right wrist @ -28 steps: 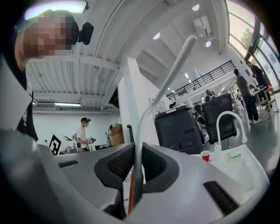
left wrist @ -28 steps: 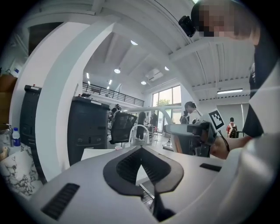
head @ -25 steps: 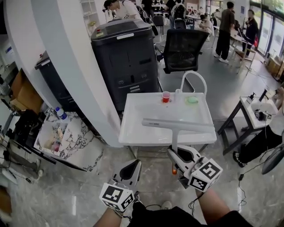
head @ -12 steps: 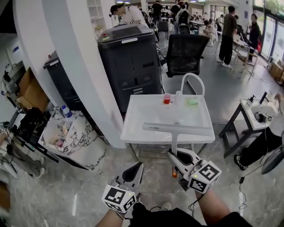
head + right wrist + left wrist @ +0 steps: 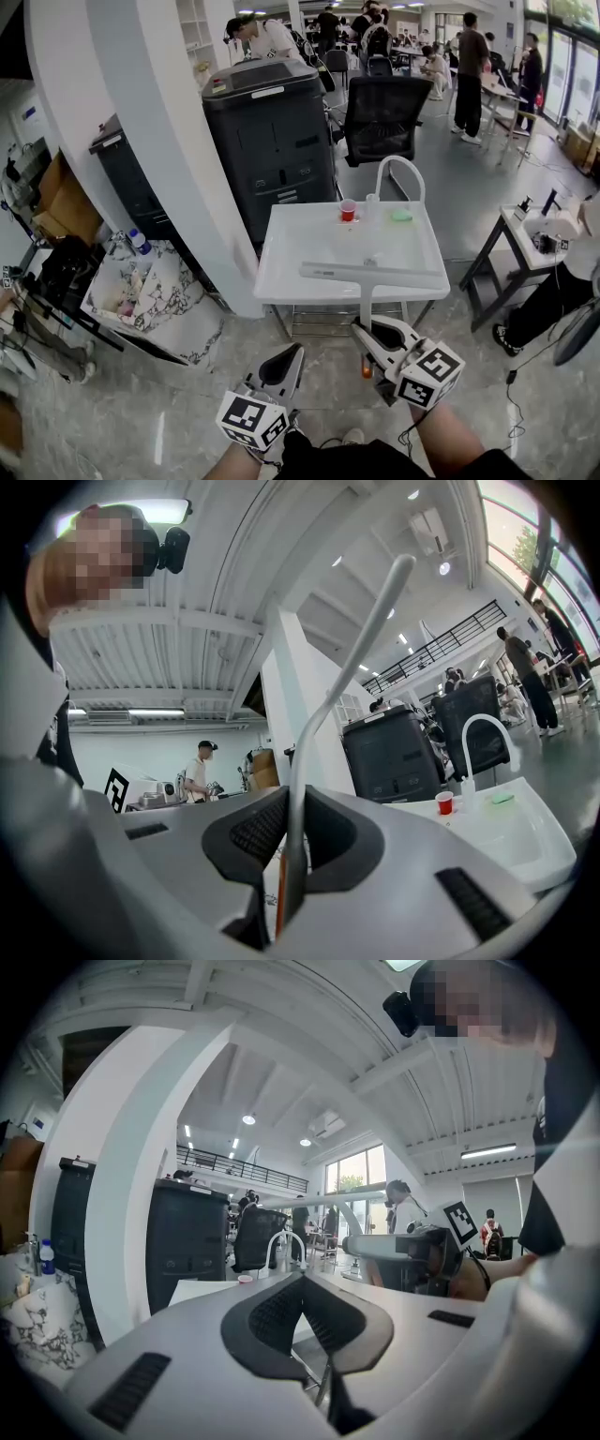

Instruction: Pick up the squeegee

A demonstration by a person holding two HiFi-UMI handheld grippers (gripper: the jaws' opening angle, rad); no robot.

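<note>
1. Left claw [image 5: 289, 354]: clenched, pads meeting tip to tip with nothing between them. It is held level and points toward the stand ahead. Its marker cube [image 5: 248, 418] sits at its rear, nearest the person.
2. Right claw [image 5: 367, 330]: just to the right of the left claw and apart from it. It is grasping the squeegee [image 5: 375, 275], with both pads pressed against the sides of the handle.
3. Squeegee: the handle runs straight out ahead of the right claw's jaws. The blade lies crosswise at the far end, reaching to both sides of that claw's line. From the right gripper view the handle rises up and away from the jaws, clear above the sink top.
4. Orange piece [image 5: 278, 892]: shows just below the right claw's jaws, in line with the handle. Its nature is undetermined.
5. White sink table [image 5: 281, 281]: directly ahead of both claws, its near rim under the blade as seen from the head view.
6. Far side of the sink, beyond the blade: a red cup [image 5: 348, 210], an arched faucet [image 5: 398, 164] and a green item [image 5: 401, 216], all well ahead of the right claw.
</note>
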